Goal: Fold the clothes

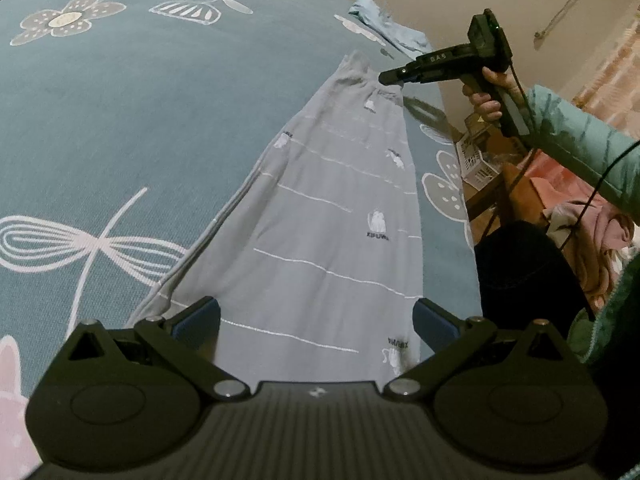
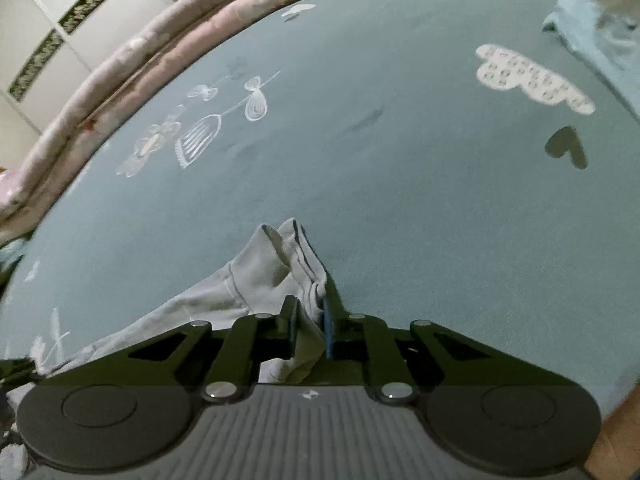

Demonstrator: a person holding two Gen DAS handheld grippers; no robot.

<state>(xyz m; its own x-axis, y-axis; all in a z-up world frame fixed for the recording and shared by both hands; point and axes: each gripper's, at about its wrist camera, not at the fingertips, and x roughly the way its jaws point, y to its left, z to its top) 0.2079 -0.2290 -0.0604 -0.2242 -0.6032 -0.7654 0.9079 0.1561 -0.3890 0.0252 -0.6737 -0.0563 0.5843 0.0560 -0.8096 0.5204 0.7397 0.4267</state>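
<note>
garment: grey trousers [image 1: 340, 216] flat along bed [image 1: 120, 120] edge | feel: likely light, limp, drapes; grip cuffs/hem | right tool [image 2: 310, 320]: clamped on far cuff | left tool [image 1: 316, 320]: spread wide, empty, over near end

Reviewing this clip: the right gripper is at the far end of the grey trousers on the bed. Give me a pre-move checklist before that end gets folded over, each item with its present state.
1. Right gripper closed on the far end of the grey trousers: ok, fabric is pinched between the pads.
2. All layers caught: cannot tell, the bunched cloth hides the lower layers.
3. Trousers lying flat and straight: ok, only the left edge is slightly rumpled.
4. Left gripper holding the near end: not ok, its jaws stand open above the cloth.
5. Bedsheet free of other things beside the trousers: ok; the light blue garment lies apart, at the far corner.
</note>
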